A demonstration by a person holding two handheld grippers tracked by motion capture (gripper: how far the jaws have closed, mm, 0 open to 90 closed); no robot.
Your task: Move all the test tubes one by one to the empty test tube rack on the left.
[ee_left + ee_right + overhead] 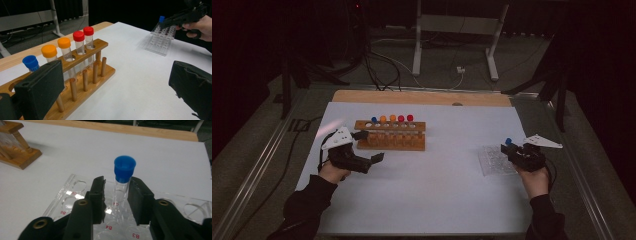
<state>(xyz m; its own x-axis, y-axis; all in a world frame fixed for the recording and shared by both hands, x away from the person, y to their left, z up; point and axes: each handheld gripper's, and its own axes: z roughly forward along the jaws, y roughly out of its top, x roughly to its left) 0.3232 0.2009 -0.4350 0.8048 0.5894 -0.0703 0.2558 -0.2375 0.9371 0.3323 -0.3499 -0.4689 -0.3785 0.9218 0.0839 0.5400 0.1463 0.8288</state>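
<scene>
A wooden rack (390, 135) (82, 75) holds several capped tubes in a row: one blue cap (30, 62), two orange, two red. My left gripper (371, 146) (112, 87) stands open just in front of its left end, with nothing between the wide-apart jaws. At the right, a clear plastic rack (494, 160) (161, 40) (65, 200) holds one upright blue-capped tube (508, 141) (162, 19) (124, 170). My right gripper (508, 149) (117, 180) brackets that tube below its cap. The right pad is at the glass, and a gap shows at the left pad.
A white sheet (437, 180) covers the table, and a strip of wooden tabletop (422, 97) shows at the far edge. Beyond it stand a metal frame's legs (417, 55) and cables on the floor. Metal rails run along both sides.
</scene>
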